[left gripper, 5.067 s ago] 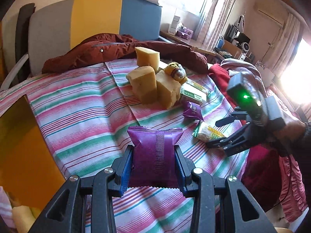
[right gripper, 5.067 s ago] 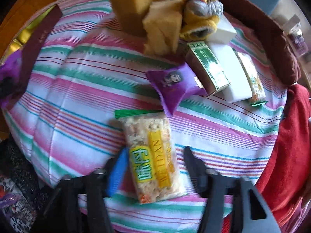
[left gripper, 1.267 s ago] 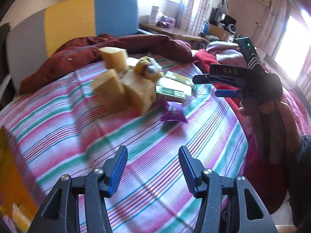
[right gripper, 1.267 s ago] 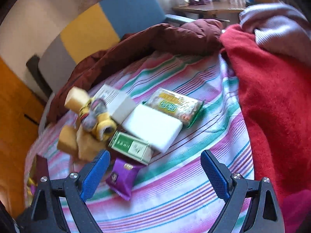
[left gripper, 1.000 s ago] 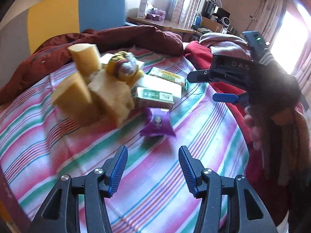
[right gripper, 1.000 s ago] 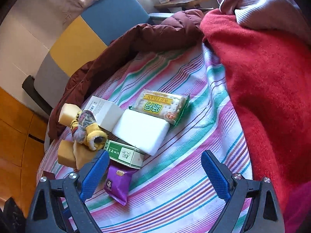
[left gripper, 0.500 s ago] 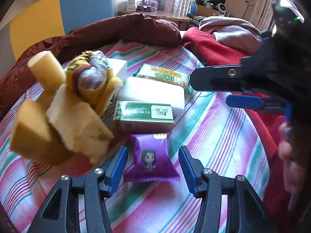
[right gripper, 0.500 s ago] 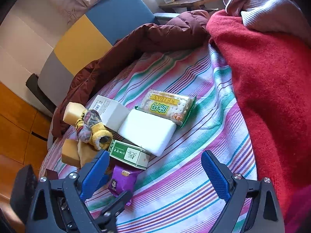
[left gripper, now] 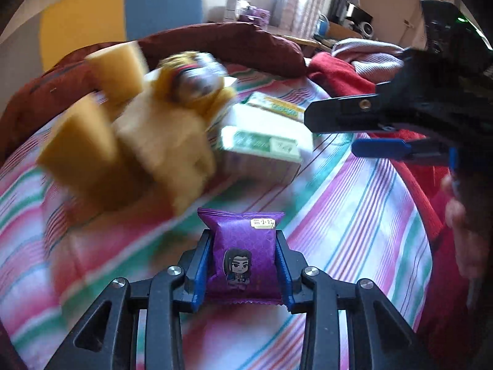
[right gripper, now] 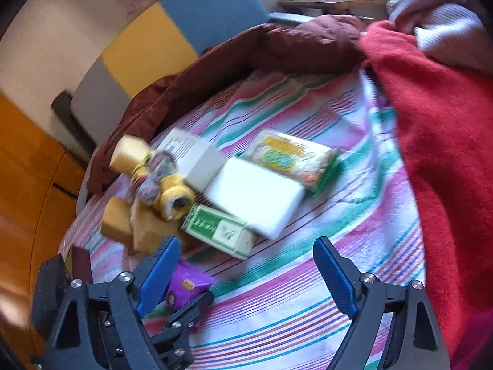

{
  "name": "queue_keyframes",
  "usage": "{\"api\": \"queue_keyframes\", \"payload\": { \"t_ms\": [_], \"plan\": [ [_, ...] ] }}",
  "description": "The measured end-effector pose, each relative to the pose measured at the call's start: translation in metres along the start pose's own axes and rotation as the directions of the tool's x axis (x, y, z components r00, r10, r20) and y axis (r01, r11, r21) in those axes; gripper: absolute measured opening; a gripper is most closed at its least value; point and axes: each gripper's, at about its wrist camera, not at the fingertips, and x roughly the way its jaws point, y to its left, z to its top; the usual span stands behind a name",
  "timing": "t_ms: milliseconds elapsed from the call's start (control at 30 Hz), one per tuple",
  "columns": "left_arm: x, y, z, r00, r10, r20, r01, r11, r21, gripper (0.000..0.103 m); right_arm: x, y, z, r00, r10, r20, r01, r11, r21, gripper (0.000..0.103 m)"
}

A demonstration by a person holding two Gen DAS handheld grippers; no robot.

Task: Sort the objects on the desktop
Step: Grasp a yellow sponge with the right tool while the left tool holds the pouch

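A cloth [right gripper: 354,280] striped in pink, green and white covers the surface that carries everything. On it lie yellow sponge blocks [left gripper: 80,151], a green-and-white box [right gripper: 220,231], a white block [right gripper: 255,197] touching that box, a cracker pack [right gripper: 292,158] just beyond the block, a white carton [right gripper: 194,157] and a purple packet [left gripper: 243,256]. A yellow plush toy [right gripper: 163,185] sits among the sponges. A maroon jacket [right gripper: 246,58] lies along the far edge, a red blanket [right gripper: 446,141] along the right.

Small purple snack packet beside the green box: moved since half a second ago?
Yes. The small purple snack packet has come away from the green box, pinched in the left gripper.
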Motion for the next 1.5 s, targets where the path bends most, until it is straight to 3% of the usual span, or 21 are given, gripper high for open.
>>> {"api": "queue_keyframes", "payload": {
  "t_ms": [300,500,600,633,733,800,1000,1167,1333,1500],
  "plan": [
    [-0.047,0.027,-0.05,0.999,0.03,0.011,-0.029,0.997,-0.065,0.037,0.015,0.058,-0.02,0.994,0.052,-0.091,-0.075,0.96,-0.271,0.081],
    [-0.067,0.045,-0.069,1.0,0.021,0.013,-0.019,0.992,-0.122,0.037,0.042,0.099,-0.014,0.992,0.032,-0.122,-0.075,0.926,-0.369,0.081],
    [-0.071,0.05,-0.076,1.0,0.025,0.014,-0.023,0.99,-0.137,0.037,0.063,0.112,-0.009,0.992,-0.03,-0.126,-0.024,0.915,-0.402,0.08],
    [-0.073,0.052,-0.078,1.0,0.022,0.013,-0.02,0.989,-0.145,0.037,0.072,0.116,-0.008,0.99,-0.036,-0.136,-0.022,0.914,-0.405,0.078],
    [-0.076,0.055,-0.083,1.0,0.025,0.013,-0.022,0.986,-0.165,0.037,0.088,0.124,-0.008,0.987,-0.064,-0.144,-0.001,0.911,-0.413,0.059],
    [-0.079,0.059,-0.087,0.999,0.03,0.013,-0.027,0.984,-0.177,0.037,0.093,0.125,-0.008,0.986,-0.099,-0.134,0.035,0.909,-0.415,0.038],
    [-0.087,0.071,-0.097,0.999,0.032,0.018,-0.028,0.976,-0.218,0.037,0.07,0.121,-0.023,0.989,-0.085,-0.119,0.03,0.914,-0.405,0.036],
    [-0.102,0.071,-0.099,0.998,0.032,0.046,-0.021,0.977,-0.213,0.037,0.035,0.124,-0.041,0.994,-0.009,-0.112,-0.036,0.916,-0.399,0.036],
    [-0.128,0.072,-0.093,0.992,0.04,0.121,-0.011,0.973,-0.228,0.037,0.007,0.131,-0.056,0.993,0.069,-0.1,-0.103,0.913,-0.394,0.036],
    [-0.168,0.089,-0.093,0.975,0.1,0.198,-0.042,0.96,-0.278,0.037,-0.017,0.16,-0.07,0.983,0.151,-0.1,-0.179,0.886,-0.427,0.036]
  ]
}}
